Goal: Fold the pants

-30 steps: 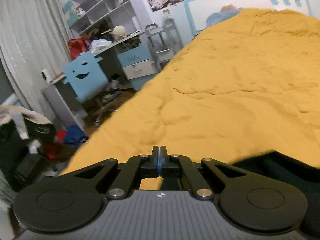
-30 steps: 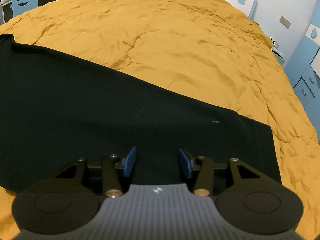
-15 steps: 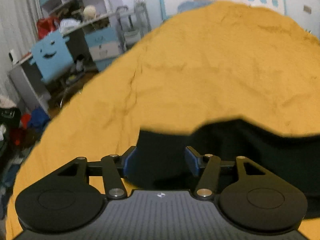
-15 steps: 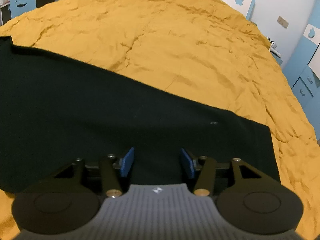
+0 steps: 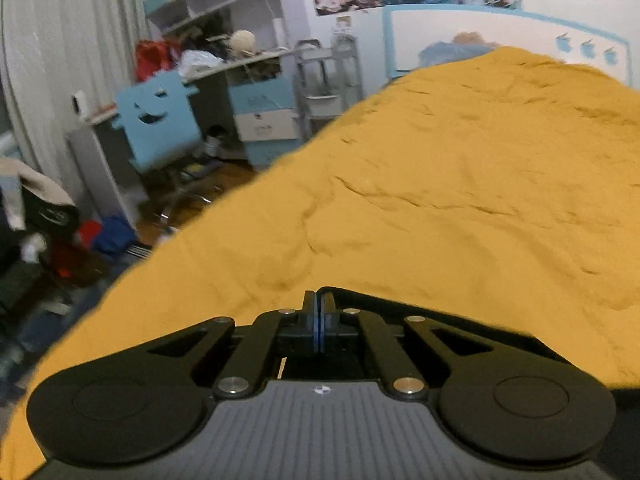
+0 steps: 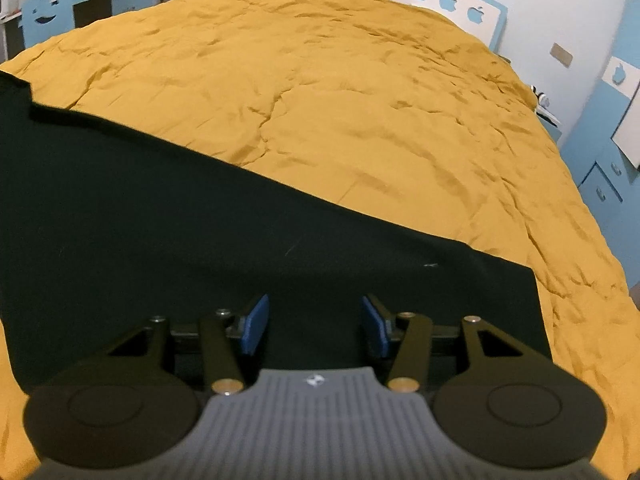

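Dim, flat indoor light with a warm cast. Fisheye bending curves both views, with dark corners. The left view's background is softly blurred.

Left hand-held gripper (image 5: 319,312) pinched on pants (image 5: 460,322) (black), over bedspread (image 5: 460,200).

bed: mustard cover (image 6: 360,100) | desk: cluttered (image 5: 236,65) | chair: blue, smiley (image 5: 158,120) | curtain: pale, possibly grey (image 5: 60,40)

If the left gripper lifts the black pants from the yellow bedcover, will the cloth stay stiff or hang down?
The black pants lie flat and follow the yellow bedcover, so they will probably droop from whatever point is lifted. The shut left gripper seems to pinch only one dark edge, so the rest would likely drag. The open right gripper offers no support yet.
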`<action>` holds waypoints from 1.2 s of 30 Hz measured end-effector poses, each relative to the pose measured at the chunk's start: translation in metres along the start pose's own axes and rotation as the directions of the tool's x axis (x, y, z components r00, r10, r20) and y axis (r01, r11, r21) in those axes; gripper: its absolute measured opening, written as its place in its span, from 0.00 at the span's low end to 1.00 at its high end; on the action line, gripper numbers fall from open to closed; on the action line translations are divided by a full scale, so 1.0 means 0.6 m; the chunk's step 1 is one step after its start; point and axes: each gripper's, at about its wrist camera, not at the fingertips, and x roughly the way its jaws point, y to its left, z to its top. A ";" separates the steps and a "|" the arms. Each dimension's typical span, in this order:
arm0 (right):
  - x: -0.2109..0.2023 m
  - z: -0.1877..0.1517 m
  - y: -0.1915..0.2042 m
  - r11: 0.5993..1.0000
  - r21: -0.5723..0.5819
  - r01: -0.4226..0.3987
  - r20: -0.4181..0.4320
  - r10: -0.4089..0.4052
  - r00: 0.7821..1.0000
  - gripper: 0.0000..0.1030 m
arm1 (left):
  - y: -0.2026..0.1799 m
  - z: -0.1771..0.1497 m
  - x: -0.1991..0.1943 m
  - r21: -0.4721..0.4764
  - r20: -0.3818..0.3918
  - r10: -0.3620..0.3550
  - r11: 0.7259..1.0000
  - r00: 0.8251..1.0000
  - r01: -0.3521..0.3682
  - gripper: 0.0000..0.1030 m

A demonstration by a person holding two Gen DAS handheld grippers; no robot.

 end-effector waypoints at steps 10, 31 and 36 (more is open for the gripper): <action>-0.023 0.019 0.037 0.997 -0.049 -0.052 0.012 0.053 0.999 0.46 | 0.041 -0.042 -0.006 -0.131 -0.098 0.005 0.991 0.995 -0.017 0.14; -0.141 -0.030 0.202 0.939 -0.185 -0.289 -0.102 0.274 0.956 0.36 | 0.141 -0.146 0.024 -0.698 -0.114 -0.221 0.711 0.969 0.080 0.00; -0.121 -0.033 0.230 0.930 -0.250 -0.269 -0.131 0.243 0.961 0.02 | 0.138 -0.121 0.018 -0.654 -0.094 -0.207 0.750 0.974 0.096 0.00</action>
